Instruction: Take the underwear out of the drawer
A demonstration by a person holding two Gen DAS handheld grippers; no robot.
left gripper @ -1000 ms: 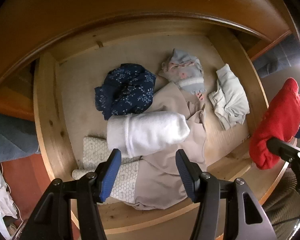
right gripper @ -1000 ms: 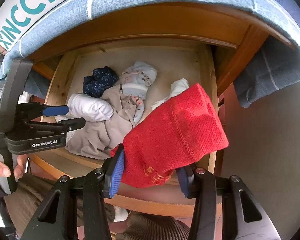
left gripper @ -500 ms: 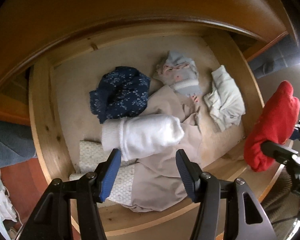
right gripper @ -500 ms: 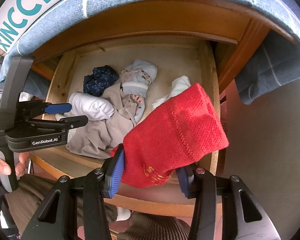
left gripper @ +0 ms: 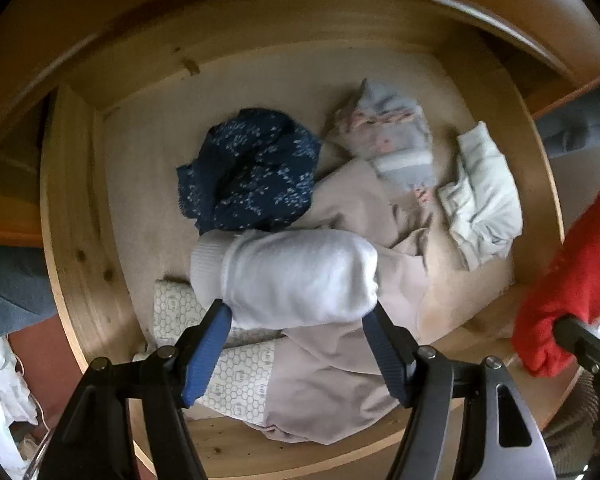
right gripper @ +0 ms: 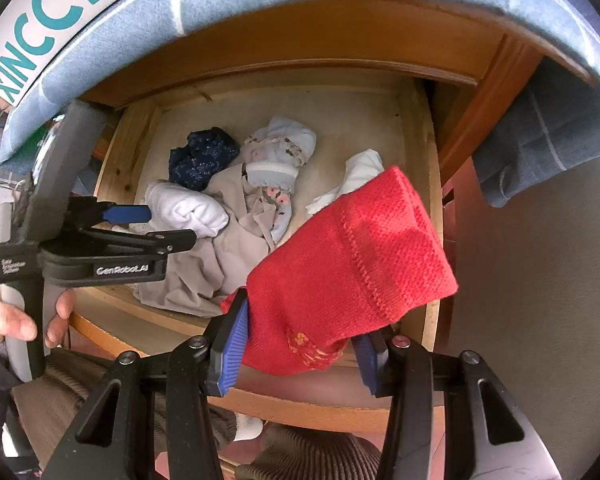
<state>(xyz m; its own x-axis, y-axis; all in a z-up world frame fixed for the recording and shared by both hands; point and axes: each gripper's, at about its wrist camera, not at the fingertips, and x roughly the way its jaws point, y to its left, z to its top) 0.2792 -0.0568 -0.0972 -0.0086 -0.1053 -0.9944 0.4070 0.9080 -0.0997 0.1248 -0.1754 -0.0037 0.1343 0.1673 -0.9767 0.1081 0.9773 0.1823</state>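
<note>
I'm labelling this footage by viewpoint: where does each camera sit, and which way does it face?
Left wrist view: on the left gripper, looking straight down into the wooden drawer; its just-opening fingers flank the white bundle.
Right wrist view: on the right gripper, facing steeply down at the drawer front; it is shut on the red knit garment; a hand shows.
Shared: drawer, white bundle, navy floral garment, red knit garment.
</note>
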